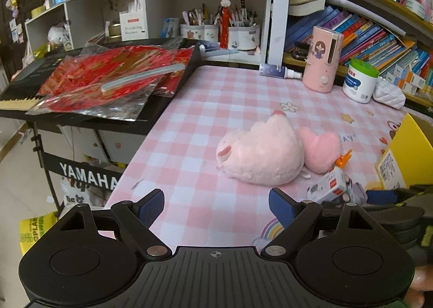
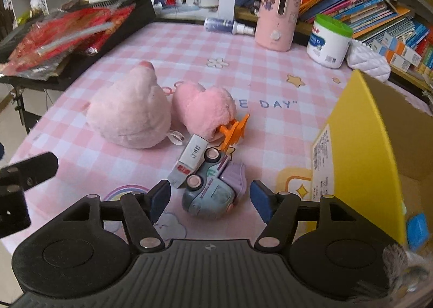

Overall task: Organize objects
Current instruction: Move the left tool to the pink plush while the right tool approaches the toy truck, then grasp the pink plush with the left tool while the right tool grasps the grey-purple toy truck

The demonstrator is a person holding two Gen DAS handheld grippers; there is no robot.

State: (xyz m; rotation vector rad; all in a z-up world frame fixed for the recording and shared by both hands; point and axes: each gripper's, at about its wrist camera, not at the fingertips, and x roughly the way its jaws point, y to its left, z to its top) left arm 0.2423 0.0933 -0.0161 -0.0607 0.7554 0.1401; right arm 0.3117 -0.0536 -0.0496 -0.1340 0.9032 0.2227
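- Right claw: released, jaws spread wide, nothing between the pads. It sits low over the pink checked tablecloth.
- Toy car: directly ahead of the right claw, partly inside the gap between the fingertips, lying on its side with wheels facing the left finger. No contact with either pad that I can see.
- Small white box with red label: just ahead and left of the car, leaning against it, tilted.
- Orange plastic piece: further ahead of the right claw, behind the car, touching the pink heart plush.
- Pale pink plush: ahead-left of the right claw, beside the heart plush, touching or nearly so.
- Yellow cardboard box: hard right of the right claw, open, near the right finger.
- Left claw: released as well, jaws wide, empty. It hangs over bare tablecloth near the table's front edge.
- From the left claw: pale pink plush ahead and slightly right, heart plush just beyond it to the right, white box close to the right fingertip, and the yellow box at far right.
- Far ahead of both claws, at the back edge: pink humidifier, white tub with green lid, spray bottle lying flat.
- Left of both claws: keyboard with red packets stacked on it.
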